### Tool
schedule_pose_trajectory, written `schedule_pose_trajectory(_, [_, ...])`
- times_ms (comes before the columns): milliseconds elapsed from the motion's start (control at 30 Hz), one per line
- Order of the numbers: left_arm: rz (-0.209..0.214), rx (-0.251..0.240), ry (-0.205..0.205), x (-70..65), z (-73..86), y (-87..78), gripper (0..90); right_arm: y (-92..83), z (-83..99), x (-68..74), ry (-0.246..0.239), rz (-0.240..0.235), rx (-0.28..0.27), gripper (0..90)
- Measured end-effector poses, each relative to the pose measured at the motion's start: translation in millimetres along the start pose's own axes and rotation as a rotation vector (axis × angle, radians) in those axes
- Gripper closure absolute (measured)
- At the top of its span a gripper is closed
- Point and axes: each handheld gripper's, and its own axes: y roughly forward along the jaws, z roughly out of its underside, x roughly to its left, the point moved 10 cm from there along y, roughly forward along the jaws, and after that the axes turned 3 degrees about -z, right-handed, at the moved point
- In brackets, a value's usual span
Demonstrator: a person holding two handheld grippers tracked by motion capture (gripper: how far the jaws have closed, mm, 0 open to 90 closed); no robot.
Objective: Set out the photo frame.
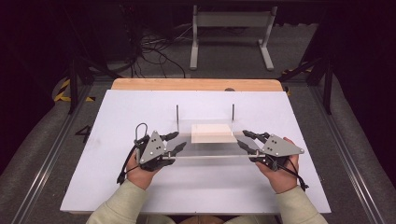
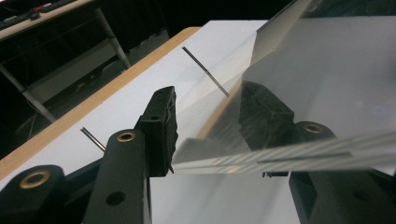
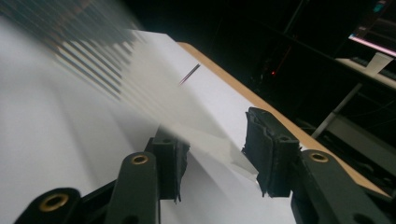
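High view: a white table (image 1: 140, 186) with a wooden far edge carries two thin upright metal pins (image 1: 177, 113), one left and one right of centre. A clear flat panel (image 1: 210, 144) is held between the two claws, spanning from one to the other, with its near edge showing as a pale line. A pale rectangular block (image 1: 212, 133) shows through or under the panel, just in front of the pins; whether the two touch cannot be determined.

The left claw (image 1: 173, 143) is held in the person's left hand (image 1: 140, 170) at the panel's left end. The right claw (image 1: 246, 142) is held in the right hand (image 1: 278, 175) at the panel's right end. Both hands rest low over the table's near half.

Left gripper view: the jaws stand on either side of the panel's (image 2: 322, 93) edge, one seen direct and one seen through the clear material. The near jaw's pad meets the panel's corner. The left claw appears clenched on the panel.

Right gripper view: the panel (image 3: 70, 60) crosses the upper left as a blurred, striped sheet, and its corner reaches down between the jaws. A gap is visible between the right-hand pad and the sheet, so whether this claw is gripping cannot be told. One pin (image 3: 189, 73) stands beyond on the table.
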Motion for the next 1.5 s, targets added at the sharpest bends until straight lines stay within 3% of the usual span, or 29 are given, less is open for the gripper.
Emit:
schedule_pose_trajectory(333, [0.009, -0.002, 0.018, -4.3, -14.1, -11.2, 56.1, -9.6, -9.8, 1.3, 0.039, -0.018, 0.01, 57.5])
schedule_pose_trajectory(567, [0.002, -0.024, 0.044, -7.0, -26.3, -23.7, 56.0, -20.4, -23.3, 6.1, 0.031, -0.024, 0.002, 58.0])
schedule_pose_trajectory(733, [0.021, -0.019, 0.027, -7.3, -29.1, -29.4, 56.0, -25.8, -31.0, 9.4, 0.039, -0.041, -0.006, 58.2])
schedule_pose_trajectory(1033, [0.097, 0.041, -0.035, -16.2, -39.1, -49.3, 56.2, -42.4, -46.0, 24.4, 0.086, -0.092, 0.075, 60.6])
schedule_pose_trajectory(1167, [0.144, 0.078, -0.063, -22.9, -42.3, -58.2, 56.7, -51.0, -55.4, 36.5, 0.106, -0.14, 0.099, 61.7])
schedule_pose_trajectory(1200, [0.16, 0.076, -0.058, -25.5, -43.3, -60.4, 57.2, -52.7, -59.1, 40.0, 0.078, -0.142, 0.099, 61.9])
schedule_pose_trajectory(1233, [0.149, 0.07, -0.051, -26.5, -44.6, -61.8, 58.3, -53.8, -61.7, 41.2, 0.054, -0.126, 0.102, 61.5])
schedule_pose_trajectory(1333, [0.144, 0.079, -0.039, -30.0, -48.8, -68.6, 58.7, -58.6, -66.8, 45.4, 0.049, -0.13, 0.111, 61.9])
schedule_pose_trajectory(1500, [0.156, 0.052, -0.046, -31.4, -57.1, -77.0, 58.8, -66.1, -76.2, 49.1, 0.047, -0.14, 0.077, 62.2])
